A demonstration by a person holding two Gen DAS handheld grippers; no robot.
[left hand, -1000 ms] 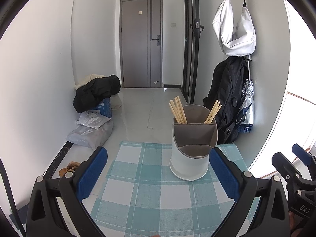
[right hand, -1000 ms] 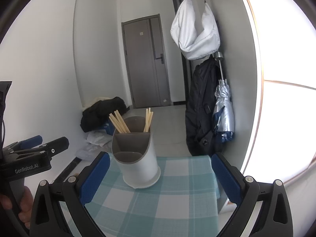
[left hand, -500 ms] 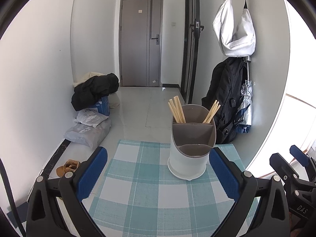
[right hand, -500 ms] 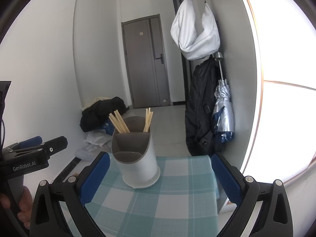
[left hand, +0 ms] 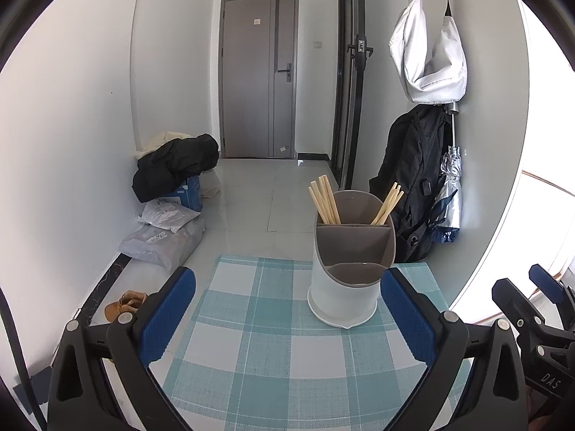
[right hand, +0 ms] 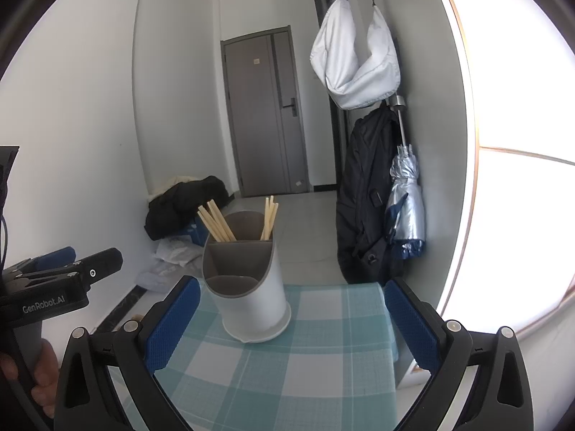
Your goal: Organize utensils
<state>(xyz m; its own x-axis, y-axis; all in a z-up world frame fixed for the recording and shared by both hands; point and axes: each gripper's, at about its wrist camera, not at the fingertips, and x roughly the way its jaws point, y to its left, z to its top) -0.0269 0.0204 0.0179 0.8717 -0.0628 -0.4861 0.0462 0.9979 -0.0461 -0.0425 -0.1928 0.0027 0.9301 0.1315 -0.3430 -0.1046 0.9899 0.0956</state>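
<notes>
Both grippers, left (left hand: 287, 309) and right (right hand: 291, 314), spread wide and empty, held back above the checked cloth (left hand: 251, 352). Chopsticks (left hand: 325, 199) already sorted into the rear slots of the holder (left hand: 350, 269), upright on the cloth; nothing loose left to pick up, apparently

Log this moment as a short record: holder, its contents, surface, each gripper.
holder: white utensil holder with grey insert, upright on the cloth
contents: two bundles of chopsticks, both in the rear compartments; front compartments look empty
surface: teal checked tablecloth
left gripper: open, empty, short of the holder
right gripper: open, empty
</notes>
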